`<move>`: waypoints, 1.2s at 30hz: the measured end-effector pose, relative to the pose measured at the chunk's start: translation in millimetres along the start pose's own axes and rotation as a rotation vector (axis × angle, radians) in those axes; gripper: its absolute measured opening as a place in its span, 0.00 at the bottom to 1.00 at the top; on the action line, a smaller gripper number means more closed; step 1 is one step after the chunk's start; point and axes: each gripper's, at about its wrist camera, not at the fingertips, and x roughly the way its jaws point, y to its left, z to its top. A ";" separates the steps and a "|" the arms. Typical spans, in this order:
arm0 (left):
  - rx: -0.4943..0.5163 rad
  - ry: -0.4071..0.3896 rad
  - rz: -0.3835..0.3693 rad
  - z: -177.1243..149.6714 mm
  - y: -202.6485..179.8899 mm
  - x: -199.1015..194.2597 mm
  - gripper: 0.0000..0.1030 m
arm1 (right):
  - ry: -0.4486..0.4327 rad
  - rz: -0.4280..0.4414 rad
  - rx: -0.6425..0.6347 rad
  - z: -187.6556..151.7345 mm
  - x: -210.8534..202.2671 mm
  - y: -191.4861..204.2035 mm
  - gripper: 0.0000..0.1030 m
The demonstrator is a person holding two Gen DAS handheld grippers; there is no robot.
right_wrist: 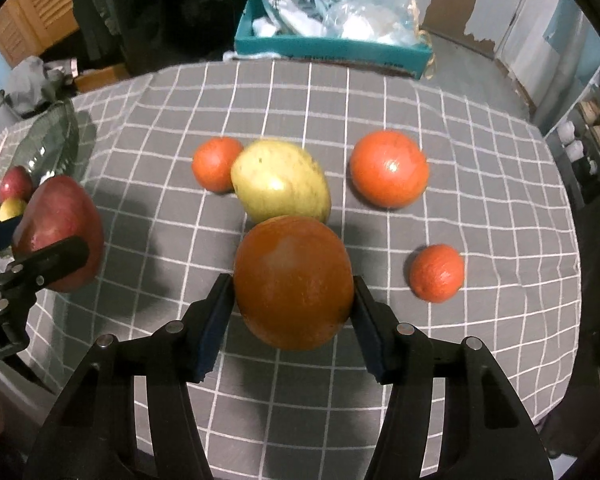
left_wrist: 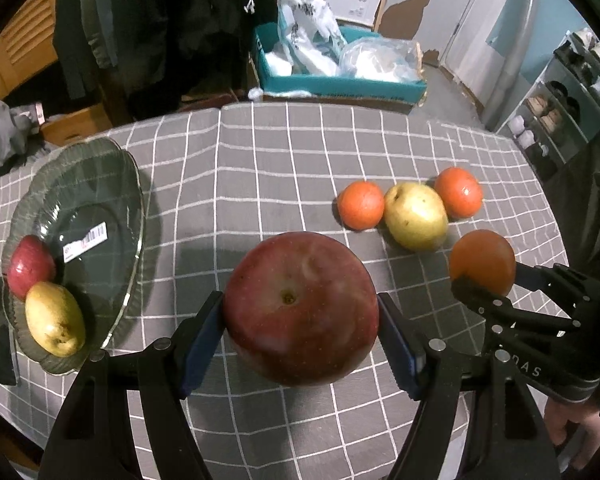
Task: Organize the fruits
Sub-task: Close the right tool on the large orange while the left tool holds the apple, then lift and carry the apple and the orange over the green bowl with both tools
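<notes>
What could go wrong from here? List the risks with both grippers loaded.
1. The red apple is wide and round; the left gripper pinches only its sides, so it may slip out.
2. The glass plate already holds an apple and a pear near one edge; a dropped fruit could knock them out.
3. The right gripper with its orange sits close to the left one; they could collide.

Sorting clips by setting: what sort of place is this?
Probably a lived-in home room: a table under a checked tablecloth, a shoe rack by the wall, and dark clothes hanging behind.
</notes>
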 end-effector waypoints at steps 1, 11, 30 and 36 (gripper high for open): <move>0.001 -0.008 0.000 0.7 -0.2 -3.3 0.73 | -0.007 -0.001 0.000 0.6 -2.4 0.8 0.56; 0.010 -0.085 0.004 10.0 1.1 -34.9 0.73 | -0.109 -0.012 -0.001 11.9 -36.4 4.1 0.56; -0.013 -0.233 0.010 20.0 23.9 -93.3 0.73 | -0.300 0.002 -0.059 30.0 -100.2 34.8 0.56; -0.029 -0.262 0.015 22.9 33.1 -105.0 0.73 | -0.341 0.023 -0.078 37.5 -114.8 47.2 0.56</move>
